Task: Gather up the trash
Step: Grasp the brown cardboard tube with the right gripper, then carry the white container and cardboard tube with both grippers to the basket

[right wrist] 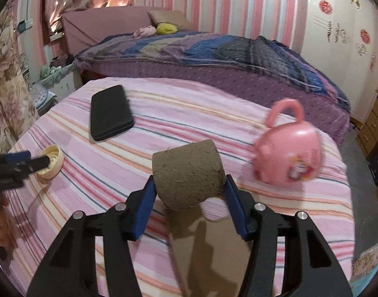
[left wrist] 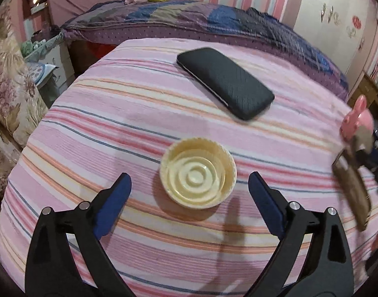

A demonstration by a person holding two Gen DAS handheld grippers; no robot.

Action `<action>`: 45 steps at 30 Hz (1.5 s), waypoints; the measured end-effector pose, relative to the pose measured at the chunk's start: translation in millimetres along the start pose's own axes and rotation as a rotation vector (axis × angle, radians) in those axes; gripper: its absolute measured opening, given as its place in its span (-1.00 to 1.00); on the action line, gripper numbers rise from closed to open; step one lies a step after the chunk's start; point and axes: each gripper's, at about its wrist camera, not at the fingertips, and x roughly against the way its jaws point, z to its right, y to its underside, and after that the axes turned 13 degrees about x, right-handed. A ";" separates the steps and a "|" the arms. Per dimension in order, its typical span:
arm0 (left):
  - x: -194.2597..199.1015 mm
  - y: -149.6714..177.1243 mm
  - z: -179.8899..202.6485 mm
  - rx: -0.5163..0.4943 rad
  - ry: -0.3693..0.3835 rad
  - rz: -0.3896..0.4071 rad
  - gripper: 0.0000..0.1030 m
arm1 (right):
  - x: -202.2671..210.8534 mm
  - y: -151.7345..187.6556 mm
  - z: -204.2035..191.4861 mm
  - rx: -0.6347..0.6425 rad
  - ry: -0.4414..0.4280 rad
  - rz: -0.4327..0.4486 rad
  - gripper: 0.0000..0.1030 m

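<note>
Nearest the lens in the right wrist view, we see the right gripper (right wrist: 189, 188) with its blue pads (right wrist: 144, 212) clenched on a brown cardboard roll (right wrist: 189, 175), one pad against each side. The roll is held clear above the cloth, its flattened grey-brown end facing forward and its tan length running back between the fingers toward the camera.

Beneath both tools we find the striped cloth (left wrist: 114, 113), pink with orange and blue lines, covering the whole working surface. Behind it stands a bed with a purple and blue quilt (right wrist: 213, 49).

On the far part of the cloth lies a black case (left wrist: 224, 83), flat and diagonal, well apart from the other items. To the right we note a pink toy bag (right wrist: 288, 153) with a loop handle, blurred; whether it rests on the cloth we cannot tell.

In the left wrist view, the left gripper (left wrist: 190, 185) is released, its fingers spread wide. Between the fingertips, touching neither, sits a cream plastic lid (left wrist: 197, 173), hollow side up on the cloth, with concentric rings inside.
</note>
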 end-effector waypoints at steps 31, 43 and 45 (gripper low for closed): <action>92.6 52.4 102.7 -0.193 0.078 0.189 0.18 | 124.4 109.7 82.1 -0.143 0.144 0.024 0.06; 109.8 90.1 146.6 -0.245 0.122 0.201 0.18 | 157.1 147.4 122.5 -0.177 0.194 0.043 0.06; 111.5 97.6 156.9 -0.260 0.124 0.202 0.18 | 159.6 148.9 123.6 -0.182 0.198 0.040 0.06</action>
